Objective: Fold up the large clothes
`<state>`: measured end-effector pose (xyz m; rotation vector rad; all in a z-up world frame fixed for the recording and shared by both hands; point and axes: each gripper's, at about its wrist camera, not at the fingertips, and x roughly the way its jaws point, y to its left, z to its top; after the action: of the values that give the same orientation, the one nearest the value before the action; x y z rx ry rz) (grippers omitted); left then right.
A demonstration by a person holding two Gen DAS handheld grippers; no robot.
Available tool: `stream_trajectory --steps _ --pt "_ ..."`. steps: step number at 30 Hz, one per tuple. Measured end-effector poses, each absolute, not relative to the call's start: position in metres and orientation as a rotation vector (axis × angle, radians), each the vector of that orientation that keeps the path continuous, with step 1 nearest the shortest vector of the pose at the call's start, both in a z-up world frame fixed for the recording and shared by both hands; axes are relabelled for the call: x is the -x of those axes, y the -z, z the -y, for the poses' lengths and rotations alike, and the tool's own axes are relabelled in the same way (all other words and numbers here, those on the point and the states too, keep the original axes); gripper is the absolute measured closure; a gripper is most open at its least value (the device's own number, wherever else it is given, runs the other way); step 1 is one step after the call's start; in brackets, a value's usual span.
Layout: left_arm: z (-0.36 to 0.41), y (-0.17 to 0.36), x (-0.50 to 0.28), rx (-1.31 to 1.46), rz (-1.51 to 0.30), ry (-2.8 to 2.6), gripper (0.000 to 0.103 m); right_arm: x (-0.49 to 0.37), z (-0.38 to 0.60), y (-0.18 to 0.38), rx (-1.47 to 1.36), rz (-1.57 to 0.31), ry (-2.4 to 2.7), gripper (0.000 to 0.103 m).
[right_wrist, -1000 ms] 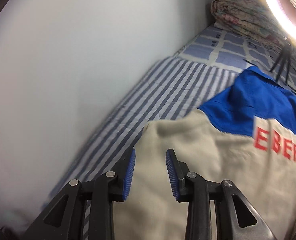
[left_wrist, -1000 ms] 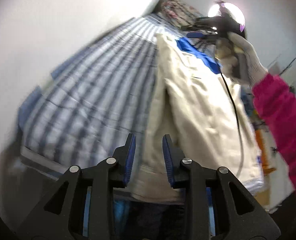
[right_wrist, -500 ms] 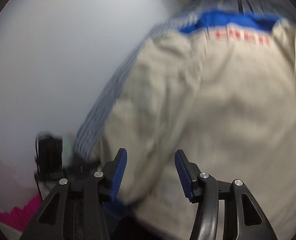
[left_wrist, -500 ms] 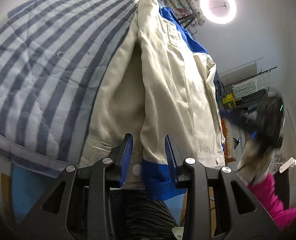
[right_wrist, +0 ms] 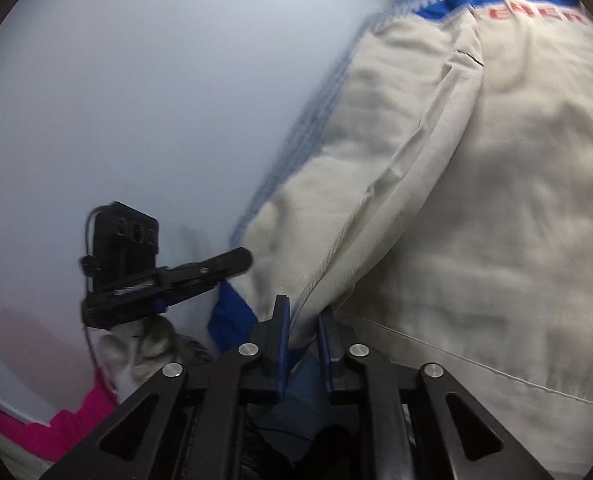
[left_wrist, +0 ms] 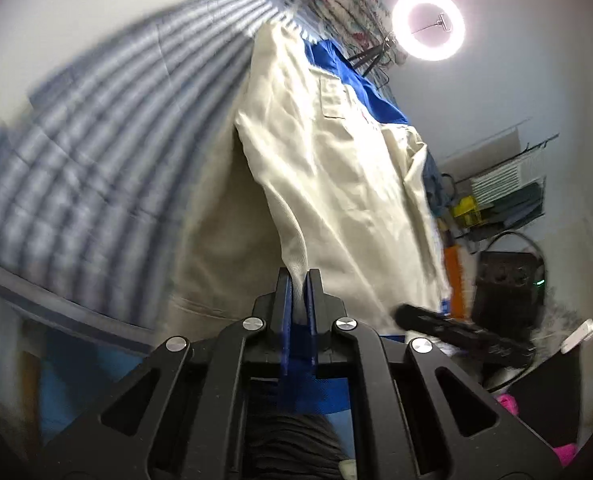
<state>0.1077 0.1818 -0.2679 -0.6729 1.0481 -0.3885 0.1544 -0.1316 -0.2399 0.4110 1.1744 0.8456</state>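
A large cream jacket (left_wrist: 348, 168) with blue shoulders and red lettering lies on the striped bed. My left gripper (left_wrist: 298, 280) is shut on the jacket's near hem at the blue band. My right gripper (right_wrist: 301, 318) is shut on a fold of the jacket (right_wrist: 496, 200) at the cuff end of a sleeve. The left gripper also shows in the right wrist view (right_wrist: 168, 280), held by a gloved hand. The right gripper shows in the left wrist view (left_wrist: 456, 334), low beside the hem.
The blue-and-white striped bed cover (left_wrist: 108, 152) runs along a white wall (right_wrist: 156, 100). A floral bundle (left_wrist: 344, 4) lies at the far end of the bed beside a ring light (left_wrist: 428, 26). Wire shelves with boxes (left_wrist: 504, 196) stand at the right.
Both grippers were open and have closed on the jacket. The left one shut on the hem. The right one moved down from the shoulder area to the sleeve end.
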Motion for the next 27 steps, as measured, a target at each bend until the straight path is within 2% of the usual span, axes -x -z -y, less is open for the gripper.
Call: stream_trajectory --steps 5,8,13,16,19,22,24,25,26,27 --pt "-0.166 0.31 -0.111 0.563 -1.184 0.283 0.099 -0.155 0.114 0.284 -0.295 -1.325 -0.739 0.099" --pt "-0.164 0.319 -0.108 0.562 -1.181 0.272 0.099 -0.154 0.109 0.302 -0.264 -1.364 -0.7 0.099" --pt "-0.162 0.29 -0.093 0.497 -1.125 0.284 0.099 -0.151 0.106 0.275 -0.172 -1.326 -0.714 0.096" --pt "-0.163 0.274 -0.089 0.426 -1.065 0.258 0.099 -0.146 0.103 0.252 -0.071 -1.243 -0.709 0.093" --pt "-0.168 0.29 -0.096 0.409 -1.104 0.236 0.099 -0.148 0.098 0.252 0.037 -1.228 -0.641 0.092" --pt "-0.172 0.297 -0.091 0.426 -1.108 0.237 0.099 -0.153 0.102 0.248 0.023 -1.197 -0.632 0.092" --pt "-0.18 0.292 -0.087 0.459 -1.087 0.237 0.093 -0.156 0.102 0.24 0.003 -1.166 -0.68 0.092" --pt "-0.185 0.29 -0.083 0.463 -1.075 0.234 0.082 -0.157 0.101 0.237 0.01 -1.153 -0.686 0.088" --pt "-0.19 0.286 -0.082 0.47 -1.049 0.224 0.066 -0.164 0.092 0.238 0.023 -1.137 -0.692 0.086" --pt "-0.196 0.282 -0.082 0.485 -1.025 0.217 0.058 -0.169 0.085 0.239 0.033 -1.125 -0.699 0.081"
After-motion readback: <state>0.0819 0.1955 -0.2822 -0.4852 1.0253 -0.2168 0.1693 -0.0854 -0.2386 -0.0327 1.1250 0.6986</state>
